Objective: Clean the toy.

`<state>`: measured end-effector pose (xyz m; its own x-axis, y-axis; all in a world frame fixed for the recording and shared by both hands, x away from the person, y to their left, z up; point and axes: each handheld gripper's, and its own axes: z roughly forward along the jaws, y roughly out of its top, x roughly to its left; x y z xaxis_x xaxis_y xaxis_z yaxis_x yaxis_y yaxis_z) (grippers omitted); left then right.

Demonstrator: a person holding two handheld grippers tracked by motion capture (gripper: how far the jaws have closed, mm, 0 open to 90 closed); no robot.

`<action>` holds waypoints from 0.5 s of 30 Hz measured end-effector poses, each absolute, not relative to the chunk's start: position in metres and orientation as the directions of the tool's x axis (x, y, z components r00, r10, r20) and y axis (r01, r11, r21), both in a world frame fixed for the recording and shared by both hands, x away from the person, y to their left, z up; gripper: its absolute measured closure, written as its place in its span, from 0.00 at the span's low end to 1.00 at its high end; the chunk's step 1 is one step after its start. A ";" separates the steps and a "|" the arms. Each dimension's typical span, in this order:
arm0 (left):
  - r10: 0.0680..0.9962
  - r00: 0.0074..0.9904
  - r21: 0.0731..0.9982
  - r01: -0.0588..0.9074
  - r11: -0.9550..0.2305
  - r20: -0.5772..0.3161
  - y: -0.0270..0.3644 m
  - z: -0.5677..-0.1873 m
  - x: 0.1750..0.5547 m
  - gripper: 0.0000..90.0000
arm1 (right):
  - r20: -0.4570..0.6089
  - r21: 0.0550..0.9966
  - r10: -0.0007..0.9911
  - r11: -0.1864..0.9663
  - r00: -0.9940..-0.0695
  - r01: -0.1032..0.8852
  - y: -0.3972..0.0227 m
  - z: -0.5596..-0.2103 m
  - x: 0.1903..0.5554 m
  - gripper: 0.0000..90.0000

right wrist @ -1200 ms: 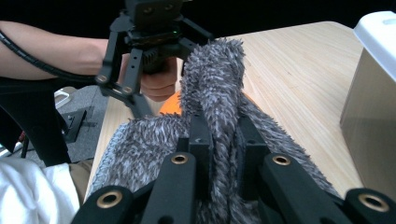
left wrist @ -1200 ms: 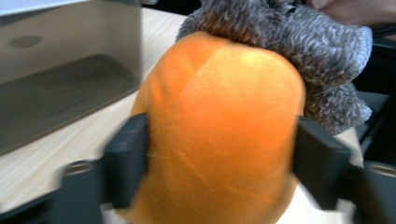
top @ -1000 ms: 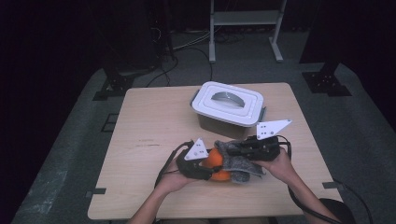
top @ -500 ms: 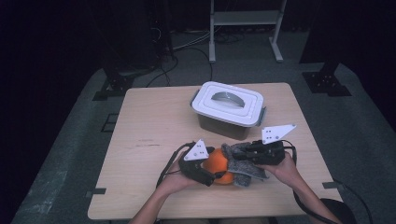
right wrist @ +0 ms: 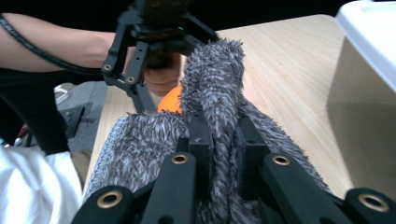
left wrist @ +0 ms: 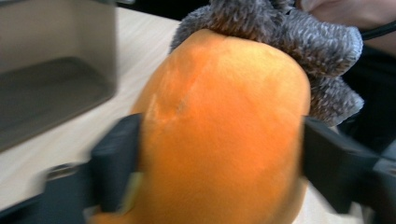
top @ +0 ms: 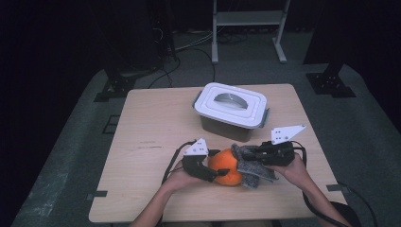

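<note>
Left gripper jaws just closing around orange fruit; right gripper pinches grey cloth. Risk: round fruit squirts out under wiping.

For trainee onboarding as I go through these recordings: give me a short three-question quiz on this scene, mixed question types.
1. True or false: the lid of the white container is on.
2. What does the right hand-held gripper pinch? A) a grey fuzzy cloth B) a sponge C) a cable
3. Which thing sits between the jaws of the left hand-held gripper?

Key
1. True: the lid sits closed on the box.
2. A: its jaws are clamped on a fold of the grey fuzzy cloth.
3. The orange fruit; the jaws, which have just been closing, flank it on both sides, with the cloth lying against its far side.
</note>
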<state>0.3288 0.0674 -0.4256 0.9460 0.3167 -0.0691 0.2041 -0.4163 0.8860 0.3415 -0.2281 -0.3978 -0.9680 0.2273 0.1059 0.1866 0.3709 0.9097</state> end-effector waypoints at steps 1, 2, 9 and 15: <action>0.331 0.943 0.878 0.192 -0.439 -0.041 0.065 -0.421 0.326 0.37 | 0.112 0.912 0.238 0.362 -0.965 0.195 -0.228 -0.397 0.342 0.88; 0.339 0.941 0.867 0.177 -0.467 -0.009 0.063 -0.416 0.322 0.39 | 0.116 0.913 0.241 0.355 -0.964 0.199 -0.227 -0.395 0.343 0.88; 0.376 0.922 0.800 0.159 -0.579 0.089 0.054 -0.389 0.310 0.42 | 0.082 0.928 0.215 0.339 -0.973 0.154 -0.209 -0.374 0.340 0.88; 0.370 0.924 0.795 0.152 -0.587 0.097 0.052 -0.395 0.304 0.38 | 0.064 0.921 0.194 0.366 -0.979 0.133 -0.197 -0.373 0.338 0.88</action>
